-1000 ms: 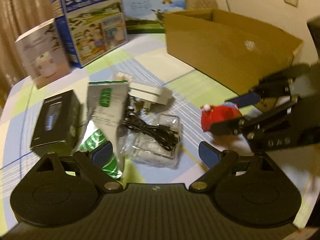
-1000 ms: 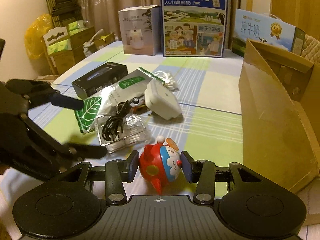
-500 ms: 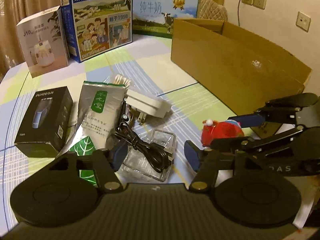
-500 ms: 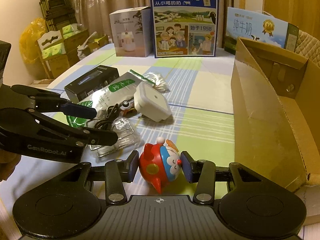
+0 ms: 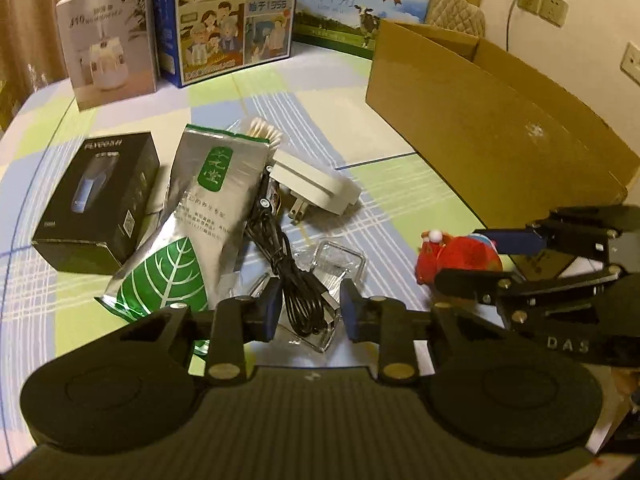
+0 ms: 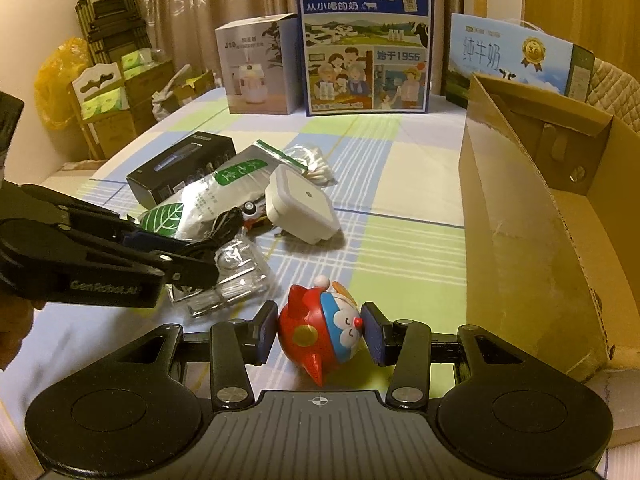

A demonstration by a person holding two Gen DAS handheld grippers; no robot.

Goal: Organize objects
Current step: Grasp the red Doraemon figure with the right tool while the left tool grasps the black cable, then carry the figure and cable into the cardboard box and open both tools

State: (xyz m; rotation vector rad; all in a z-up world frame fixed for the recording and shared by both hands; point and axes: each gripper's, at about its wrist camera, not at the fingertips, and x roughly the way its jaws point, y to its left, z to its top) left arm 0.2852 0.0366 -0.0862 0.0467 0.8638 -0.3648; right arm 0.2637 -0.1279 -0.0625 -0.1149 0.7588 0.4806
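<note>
Along the table's (image 6: 400,208) far edge I see three upright cartons: a white humidifier box (image 6: 258,70), a tall blue milk box (image 6: 366,40), a lower pale-blue milk carton (image 6: 516,60).

Red toy (image 6: 322,326), tilted, beside cardboard box (image 6: 532,216)

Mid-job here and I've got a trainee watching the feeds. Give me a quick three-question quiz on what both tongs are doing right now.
1. True or false: the right tongs have their pads on either side of the red toy.
2. What lies between the pads of the left tongs: (a) the black cable on the clear plastic case, (b) the white plug, (c) the black box?
3. Fill in: the cardboard box stands to the toy's ____ in the right wrist view.

Key: 1 true; 2 a; 3 right.
</note>
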